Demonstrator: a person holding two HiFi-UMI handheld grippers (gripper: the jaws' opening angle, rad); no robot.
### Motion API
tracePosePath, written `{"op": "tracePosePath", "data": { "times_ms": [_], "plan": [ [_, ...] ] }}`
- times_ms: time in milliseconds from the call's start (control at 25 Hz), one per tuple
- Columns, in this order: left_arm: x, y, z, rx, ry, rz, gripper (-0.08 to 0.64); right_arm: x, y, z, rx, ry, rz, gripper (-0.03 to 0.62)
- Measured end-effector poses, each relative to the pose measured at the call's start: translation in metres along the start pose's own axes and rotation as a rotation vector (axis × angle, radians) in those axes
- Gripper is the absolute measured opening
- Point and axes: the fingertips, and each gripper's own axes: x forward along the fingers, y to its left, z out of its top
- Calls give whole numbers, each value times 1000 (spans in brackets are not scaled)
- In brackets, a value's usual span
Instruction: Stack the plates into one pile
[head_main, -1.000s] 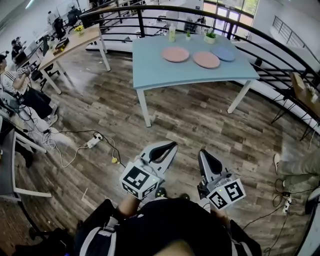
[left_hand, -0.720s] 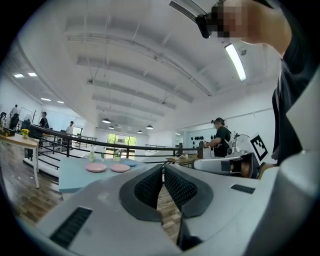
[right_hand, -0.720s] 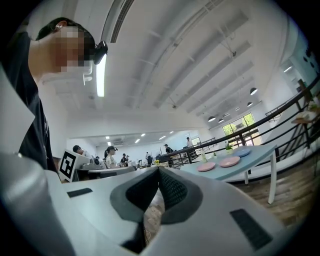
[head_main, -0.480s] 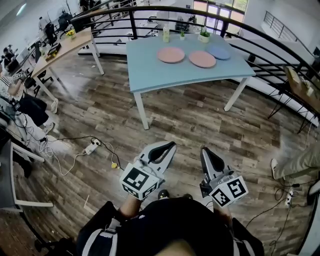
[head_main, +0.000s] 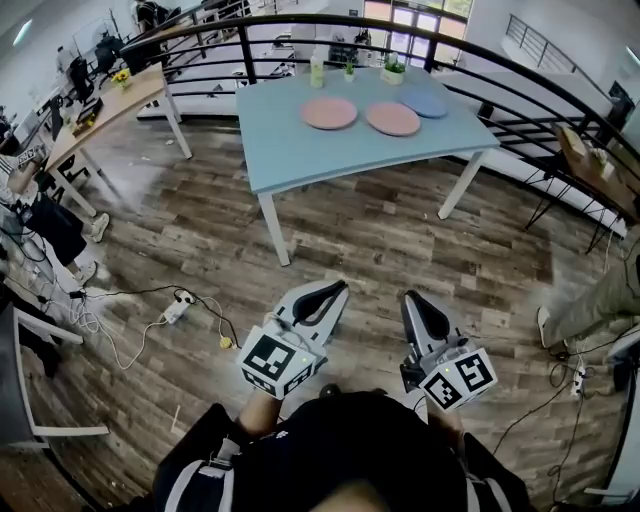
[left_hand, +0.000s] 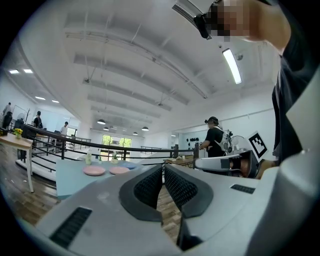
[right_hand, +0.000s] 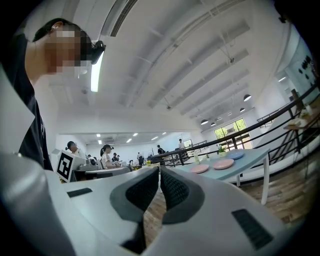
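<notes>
Three plates lie side by side on the far part of a light blue table: a pink plate, a second pink plate and a blue plate. They are small in the left gripper view, pink, pink and blue, and in the right gripper view. My left gripper and right gripper are held level over the wood floor, well short of the table. Both are shut and empty.
A bottle and small potted plants stand at the table's far edge. A black railing runs behind it. A wooden desk stands left, cables and a power strip lie on the floor, and a person's leg is at right.
The blue table has drifted left in the head view and looks slightly nearer. Both grippers stay shut, side by side in front of me.
</notes>
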Motion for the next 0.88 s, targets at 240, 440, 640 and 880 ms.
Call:
{"op": "tracePosePath", "data": {
  "times_ms": [240,440,640,880],
  "plan": [
    [3,15,-11,-25,21,-2,23,5,-8,-4,25,1,-34,12],
    [12,24,-16,-43,30,7,23,11,-20,-6,29,14,-42,28],
    [28,38,-20,-47,47,59,25,25,-47,-4,38,8,-19,34],
    [58,50,-18,-31,60,111,26,46,-84,2,52,-2,30,42]
  ]
}}
